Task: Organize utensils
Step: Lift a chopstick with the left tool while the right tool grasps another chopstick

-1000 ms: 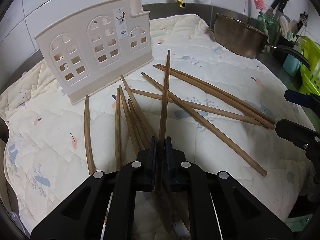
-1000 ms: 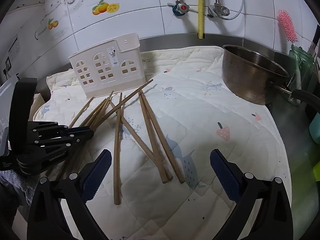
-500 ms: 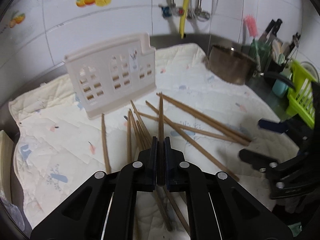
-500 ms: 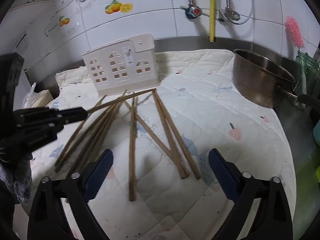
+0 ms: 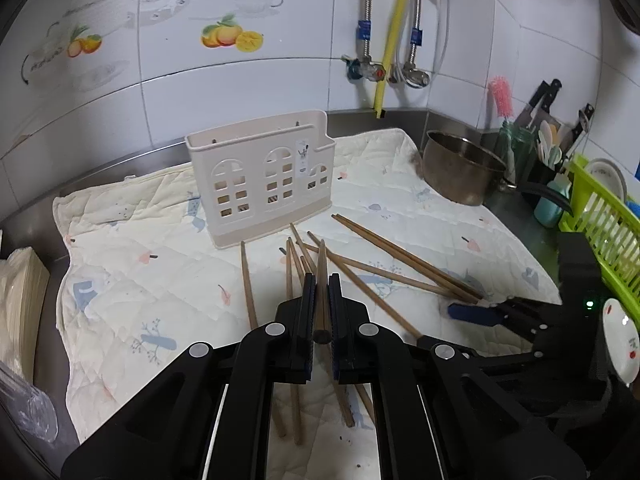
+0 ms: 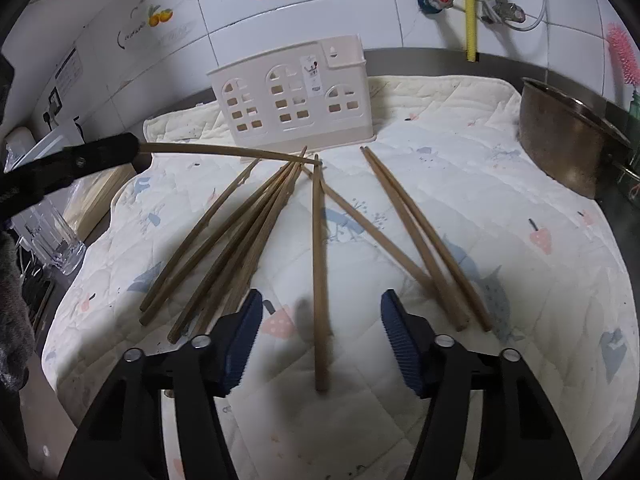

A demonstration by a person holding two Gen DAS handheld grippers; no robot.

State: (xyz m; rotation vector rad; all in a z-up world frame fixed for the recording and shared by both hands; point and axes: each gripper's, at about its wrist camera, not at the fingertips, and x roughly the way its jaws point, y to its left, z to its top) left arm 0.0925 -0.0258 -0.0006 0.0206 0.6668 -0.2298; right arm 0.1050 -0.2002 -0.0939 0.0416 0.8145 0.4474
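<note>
- My left gripper (image 5: pixel 320 312) is clamping one chopstick (image 6: pixel 224 151), lifted short of the holder (image 5: pixel 262 178); pinched near its end, it could be pivoting loose.
- My right gripper (image 6: pixel 322 344), half open and just closing, is straddling a lying chopstick (image 6: pixel 319 264) untouched; it risks rolling away.

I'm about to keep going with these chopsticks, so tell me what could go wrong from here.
1. The left gripper pinches one brown wooden chopstick near its end; it may swing or catch the cream plastic holder.
2. The right gripper, jaws just closing, straddles a lone chopstick lying across another; lifting it could drag that one.
</note>
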